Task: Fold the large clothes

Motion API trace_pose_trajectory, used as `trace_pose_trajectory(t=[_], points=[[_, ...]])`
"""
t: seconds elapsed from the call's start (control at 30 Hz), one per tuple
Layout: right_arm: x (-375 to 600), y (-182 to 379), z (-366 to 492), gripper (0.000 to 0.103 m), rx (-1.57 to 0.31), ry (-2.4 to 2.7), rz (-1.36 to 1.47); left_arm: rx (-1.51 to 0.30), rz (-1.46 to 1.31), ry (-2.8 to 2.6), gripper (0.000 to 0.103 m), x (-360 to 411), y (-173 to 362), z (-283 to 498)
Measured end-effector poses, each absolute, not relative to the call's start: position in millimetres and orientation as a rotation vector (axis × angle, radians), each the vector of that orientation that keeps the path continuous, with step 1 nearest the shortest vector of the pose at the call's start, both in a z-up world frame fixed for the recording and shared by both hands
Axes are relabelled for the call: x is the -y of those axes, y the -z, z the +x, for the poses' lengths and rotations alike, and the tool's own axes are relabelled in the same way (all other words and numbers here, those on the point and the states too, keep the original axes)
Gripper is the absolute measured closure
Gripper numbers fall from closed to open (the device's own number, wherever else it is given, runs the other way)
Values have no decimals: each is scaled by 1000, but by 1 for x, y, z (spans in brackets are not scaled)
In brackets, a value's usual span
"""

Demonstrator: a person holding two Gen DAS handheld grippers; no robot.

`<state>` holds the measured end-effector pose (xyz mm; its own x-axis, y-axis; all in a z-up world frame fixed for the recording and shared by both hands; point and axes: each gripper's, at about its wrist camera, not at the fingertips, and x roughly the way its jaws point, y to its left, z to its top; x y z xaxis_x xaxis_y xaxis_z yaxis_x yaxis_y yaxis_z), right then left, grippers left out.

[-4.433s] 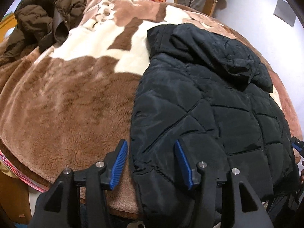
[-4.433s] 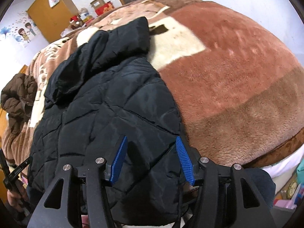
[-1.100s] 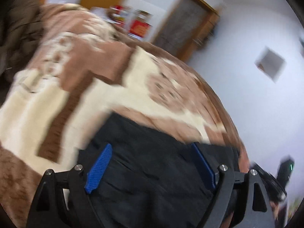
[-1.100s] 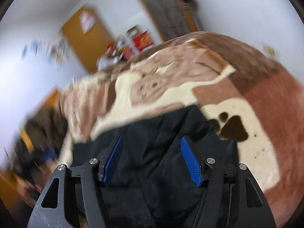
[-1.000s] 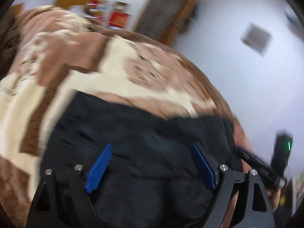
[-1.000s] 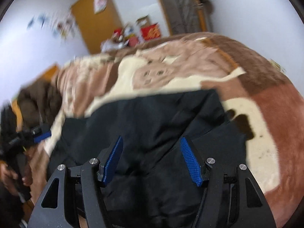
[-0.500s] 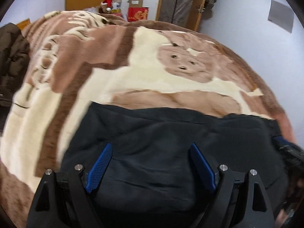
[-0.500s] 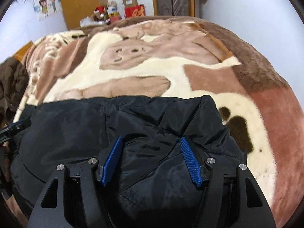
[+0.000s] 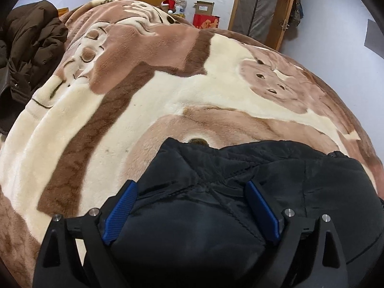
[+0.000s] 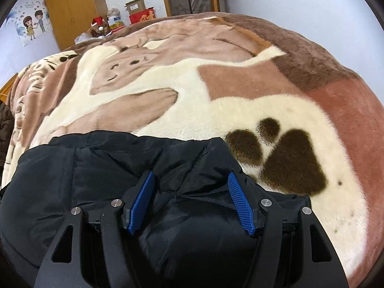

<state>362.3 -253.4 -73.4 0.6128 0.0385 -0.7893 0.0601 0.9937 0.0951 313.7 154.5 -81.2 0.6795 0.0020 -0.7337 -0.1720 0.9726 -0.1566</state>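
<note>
A black quilted puffer jacket (image 9: pixel 240 192) lies folded over on a brown and cream plush blanket (image 9: pixel 168 96) on the bed. It also shows in the right wrist view (image 10: pixel 108 168). My left gripper (image 9: pixel 192 206) is open, its blue pads (image 9: pixel 120 208) straddling a bulge of jacket fabric near the left end of the fold. My right gripper (image 10: pixel 190 199) is open too, its pads (image 10: pixel 240 204) either side of the fabric near the jacket's right end. Neither pair of pads pinches the cloth.
A dark brown coat (image 9: pixel 26 48) is heaped at the bed's far left. Beyond the bed stand a wooden wardrobe (image 10: pixel 69 12), cardboard boxes (image 9: pixel 204 14) and a door (image 9: pixel 261 7). The blanket (image 10: pixel 264 84) stretches ahead of the jacket, with the wall at right.
The jacket's hem end has been carried up and laid over the upper part. Over the last second both grippers came down onto the folded jacket and stay open over it.
</note>
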Motion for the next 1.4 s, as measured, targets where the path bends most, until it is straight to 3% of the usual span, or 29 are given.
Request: trace_pose_trajectory(t=[0.27, 0.47, 0.67, 0.9, 1.4], points=[[253, 69, 367, 40, -953, 29, 111, -866, -182, -130, 8, -150, 78, 321], [250, 8, 332, 40, -851, 2, 150, -832, -221, -92, 9, -154, 28, 299], [194, -20, 297, 40, -778, -168, 123, -712, -136, 120, 9, -86, -21, 276], [173, 41, 341, 40, -923, -155, 60, -924, -102, 194, 8, -25, 44, 336], [173, 83, 363, 39, -948, -138, 32, -929, -49, 146, 7, -11, 84, 355]])
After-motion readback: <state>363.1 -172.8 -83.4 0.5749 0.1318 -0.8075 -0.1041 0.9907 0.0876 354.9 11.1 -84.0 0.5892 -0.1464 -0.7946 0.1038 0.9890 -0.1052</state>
